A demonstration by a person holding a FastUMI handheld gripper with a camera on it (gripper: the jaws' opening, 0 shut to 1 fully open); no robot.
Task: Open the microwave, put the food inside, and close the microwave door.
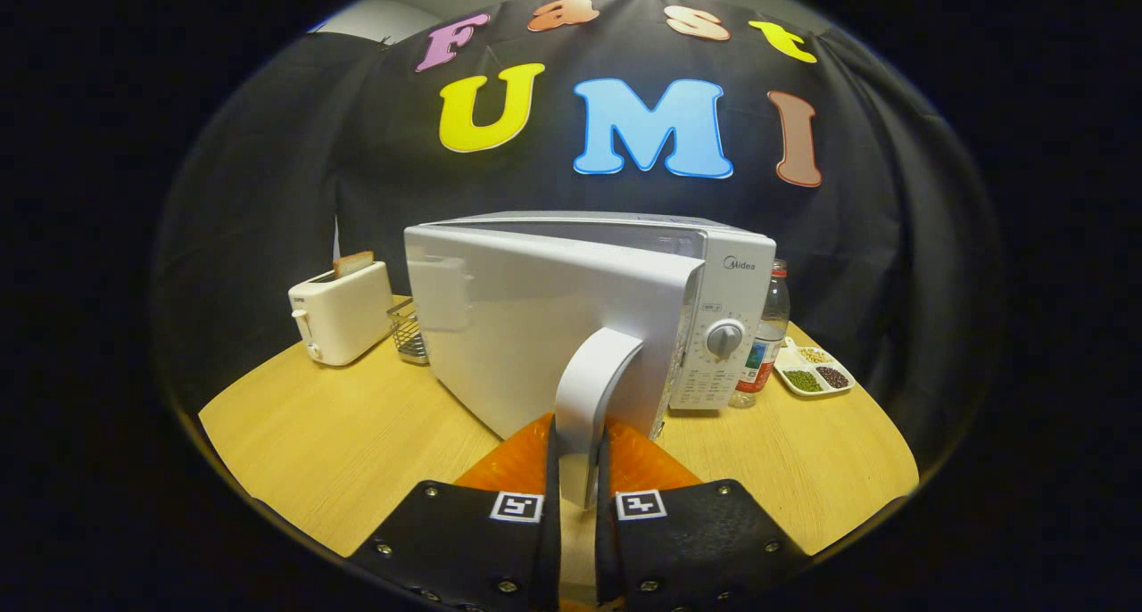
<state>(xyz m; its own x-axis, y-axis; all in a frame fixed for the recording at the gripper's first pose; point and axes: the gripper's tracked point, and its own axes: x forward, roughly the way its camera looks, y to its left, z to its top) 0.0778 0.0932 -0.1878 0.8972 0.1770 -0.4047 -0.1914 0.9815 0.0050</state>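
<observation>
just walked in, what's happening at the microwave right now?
A handheld gripper is clamped on the microwave door handle, a finger on each side. The door stands partly open, swung out from the microwave body. A toaster, a bottle and a divided dish sit on the table.

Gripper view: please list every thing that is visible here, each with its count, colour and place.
Microwave: one, white, on the table just ahead of the fingers; door swung partly open.
Door handle: one, white, between the fingers.
Toaster: one, white, left of the microwave, a slice of bread in its slot.
Wire basket: one, metal, between toaster and microwave.
Bottle: one, clear, right of the microwave.
Divided dish: one, white, holding beans, right of the bottle.
Table: one, light wood.
Gripper: one, fingers pressed on the door handle.
</observation>
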